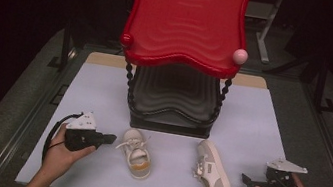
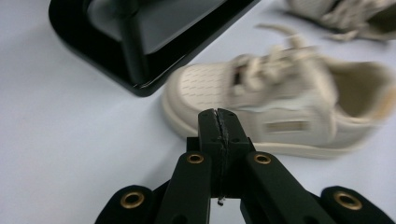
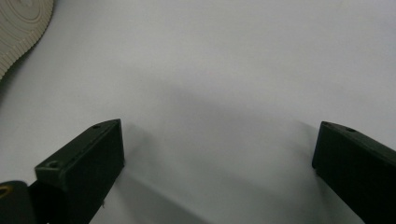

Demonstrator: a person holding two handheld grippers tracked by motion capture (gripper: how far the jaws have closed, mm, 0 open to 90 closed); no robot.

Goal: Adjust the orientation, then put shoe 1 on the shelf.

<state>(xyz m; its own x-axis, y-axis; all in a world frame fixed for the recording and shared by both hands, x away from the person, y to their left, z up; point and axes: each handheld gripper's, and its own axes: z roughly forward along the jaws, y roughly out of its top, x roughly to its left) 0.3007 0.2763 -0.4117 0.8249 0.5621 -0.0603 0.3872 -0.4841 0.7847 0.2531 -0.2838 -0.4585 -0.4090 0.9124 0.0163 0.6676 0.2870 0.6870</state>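
Left gripper view: cream lace-up sneaker [image 2: 280, 100], perforated toe; left claw [image 2: 218, 122] fully closed, empty.

- You've got a pale grey table [image 1: 103, 98].
- Black rack base [image 1: 168, 122] sits at table centre, toward 12 o'clock.
- Left shoe [image 1: 136, 153] at 7 o'clock of it, upright.
- Right shoe [image 1: 213, 169] at 5 o'clock, well apart.

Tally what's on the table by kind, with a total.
Cream shoes: 2, left shoe and right shoe
Two-tier rack with red top shelf: 1
Hand-held grippers: 2, left hand-held gripper and right hand-held gripper
Total: 5
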